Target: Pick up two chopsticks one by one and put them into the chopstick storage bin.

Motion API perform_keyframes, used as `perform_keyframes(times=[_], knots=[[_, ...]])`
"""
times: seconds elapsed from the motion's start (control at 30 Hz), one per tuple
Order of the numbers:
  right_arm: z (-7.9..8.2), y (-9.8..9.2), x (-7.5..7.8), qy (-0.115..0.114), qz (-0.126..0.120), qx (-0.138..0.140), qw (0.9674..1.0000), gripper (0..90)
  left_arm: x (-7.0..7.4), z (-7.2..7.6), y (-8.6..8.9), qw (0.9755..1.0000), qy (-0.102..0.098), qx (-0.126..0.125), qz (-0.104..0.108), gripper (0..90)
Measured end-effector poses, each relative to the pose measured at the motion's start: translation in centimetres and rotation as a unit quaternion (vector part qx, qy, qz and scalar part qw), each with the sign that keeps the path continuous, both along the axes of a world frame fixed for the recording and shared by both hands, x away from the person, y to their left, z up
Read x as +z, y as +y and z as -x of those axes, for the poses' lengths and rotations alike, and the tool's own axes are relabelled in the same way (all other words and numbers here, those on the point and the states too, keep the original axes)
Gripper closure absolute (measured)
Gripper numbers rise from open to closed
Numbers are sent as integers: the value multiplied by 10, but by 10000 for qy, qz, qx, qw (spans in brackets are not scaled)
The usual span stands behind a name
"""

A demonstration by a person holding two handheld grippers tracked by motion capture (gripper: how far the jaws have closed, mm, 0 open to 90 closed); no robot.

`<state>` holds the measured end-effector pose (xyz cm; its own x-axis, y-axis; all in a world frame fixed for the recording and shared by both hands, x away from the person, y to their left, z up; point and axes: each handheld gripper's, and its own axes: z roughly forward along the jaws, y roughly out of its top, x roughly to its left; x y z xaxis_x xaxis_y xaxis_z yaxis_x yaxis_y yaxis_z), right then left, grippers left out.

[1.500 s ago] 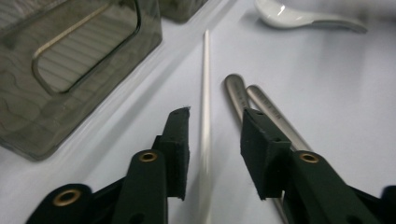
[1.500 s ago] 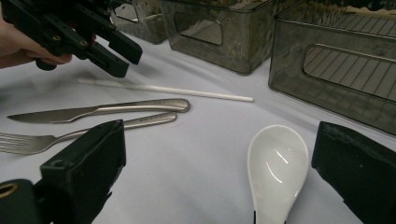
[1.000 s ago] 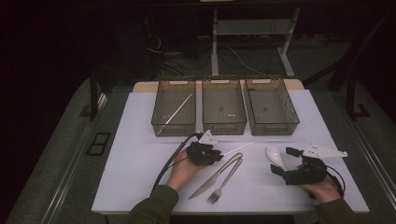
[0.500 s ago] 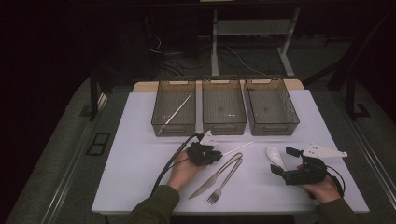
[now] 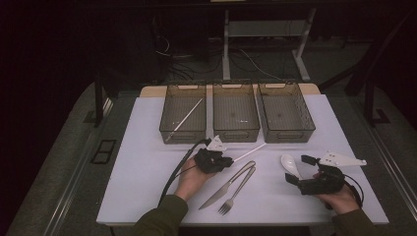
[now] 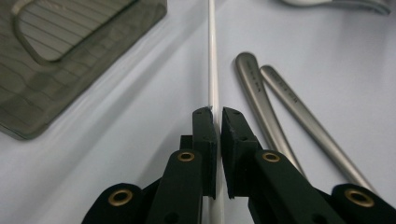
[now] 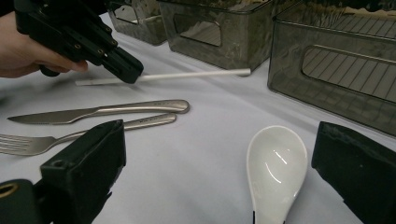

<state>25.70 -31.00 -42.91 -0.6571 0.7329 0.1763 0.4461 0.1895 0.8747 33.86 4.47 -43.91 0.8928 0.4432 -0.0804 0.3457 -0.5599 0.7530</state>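
High view
Left gripper: your left gripper sits near the middle of the white table, just in front of the middle bin, with its cable trailing back toward you.
Chopstick: the white chopstick lies slanted on the table, running from your left gripper up to the right, toward the gap between the middle bin and the right bin.
Left tongs: they are drawn in narrow on the near end of the chopstick.
Left bin: the left bin holds a second white stick, lying slanted inside it.
Cutlery: the knife and the fork lie side by side just right of your left hand, handles toward the far right.
Right gripper: your right gripper rests at the near right of the table, with the white spoon right at its tips.

Left gripper view
Grip: the two black jaws have just been closing and now stand almost together with the chopstick pinched between them; it runs straight away from you over the table.
Neighbours: the knife and fork handles lie just to the right, and a bin corner is at the far left.

Right gripper view
Right tongs: your right jaws stand wide apart, with the bowl of the spoon between them, touching neither.
Beyond: your left gripper pinches the chopstick close to its left end, and the stick lies level on the table in front of the bins.
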Motion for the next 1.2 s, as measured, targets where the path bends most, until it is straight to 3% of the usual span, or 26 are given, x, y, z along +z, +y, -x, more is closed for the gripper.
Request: perform_keyframes(times=[0.23,0.57,0.77,1.2], knots=[[0,0,0,-2,-9,-3,10000,33,19,3,13,9991,-180,99,365,843],[0,0,0,-10,-1,-3,10000,32,46,12,41,9955,-409,279,807,844],[1,0,0,-12,1,-2,10000,33,55,16,55,9944,-498,317,873,847],[1,0,1,-12,-17,-2,10000,33,66,14,80,9931,-447,449,991,847]])
